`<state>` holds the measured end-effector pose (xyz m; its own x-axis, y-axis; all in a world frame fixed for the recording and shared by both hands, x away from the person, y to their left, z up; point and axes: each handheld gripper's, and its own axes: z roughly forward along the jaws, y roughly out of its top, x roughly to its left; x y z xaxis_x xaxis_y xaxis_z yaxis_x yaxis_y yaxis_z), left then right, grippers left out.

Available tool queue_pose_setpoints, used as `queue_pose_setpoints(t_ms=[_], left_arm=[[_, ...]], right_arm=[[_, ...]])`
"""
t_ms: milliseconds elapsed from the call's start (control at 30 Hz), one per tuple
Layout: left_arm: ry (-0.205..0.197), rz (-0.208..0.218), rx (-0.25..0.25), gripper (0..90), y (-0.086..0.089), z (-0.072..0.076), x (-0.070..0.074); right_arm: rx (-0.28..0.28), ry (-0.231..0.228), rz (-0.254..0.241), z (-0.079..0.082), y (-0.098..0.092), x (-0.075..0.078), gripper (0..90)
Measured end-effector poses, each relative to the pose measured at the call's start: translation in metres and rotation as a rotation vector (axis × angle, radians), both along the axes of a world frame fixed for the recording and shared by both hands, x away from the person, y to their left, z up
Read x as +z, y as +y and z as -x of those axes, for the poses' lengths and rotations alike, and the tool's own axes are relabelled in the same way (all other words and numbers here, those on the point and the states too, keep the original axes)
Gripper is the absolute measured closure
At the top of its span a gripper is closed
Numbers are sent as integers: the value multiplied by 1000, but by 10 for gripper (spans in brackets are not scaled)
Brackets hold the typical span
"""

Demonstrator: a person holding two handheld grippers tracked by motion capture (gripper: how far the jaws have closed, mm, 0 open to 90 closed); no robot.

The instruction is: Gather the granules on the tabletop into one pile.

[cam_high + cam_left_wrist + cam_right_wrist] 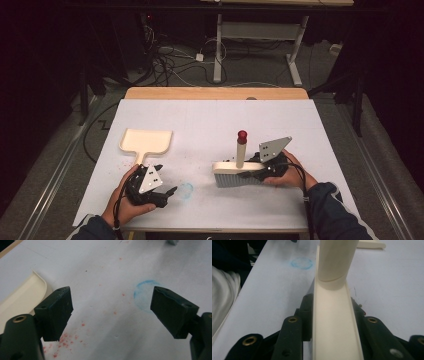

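one brush [239,172], one dustpan [146,142], two grippers, and one person behind them with both forearms coming in over the near edge of the table [215,120].

the right gripper [260,170] is clamped on the cream head of the brush, jaws pressed against both long sides of it; in the right gripper view the brush head [334,322] runs straight out between the black jaws. the brush stands bristles-down on the white sheet, right of the middle and toward the near side, with its single short handle [241,150] rising upright from the head and ending in one red knob [242,135].

the left gripper [167,192] rests low near the front left, its jaws spread wide with nothing between them. in the left gripper view the bare sheet shows between the two pads, along with one faint blue ring [146,293] drawn on the paper and a scatter of small red crumbs [65,338], too many and too fine to count.

the dustpan lies flat at the left, its handle pointing back toward the left hand [127,200], well apart from the brush. a corner of the dustpan [27,296] sits just beside the left jaw.
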<state>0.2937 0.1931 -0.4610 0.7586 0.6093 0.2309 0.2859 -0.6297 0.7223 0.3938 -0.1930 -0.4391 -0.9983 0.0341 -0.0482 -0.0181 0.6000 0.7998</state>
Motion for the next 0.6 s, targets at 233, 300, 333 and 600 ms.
queue_pose_setpoints(t_ms=[233,300,333,600], left_arm=[[-5,4,-2,172,1,1,1],[-7,4,-1,172,1,2,1],[-8,5,-1,172,2,2,1],[-13,5,4,172,2,2,2]], right_arm=[[-92,-12,-69,9,-10,19,672],[-145,-31,-78,13,-16,26,672],[-188,-43,-80,15,-18,28,672],[-629,-96,-61,16,-35,26,673]])
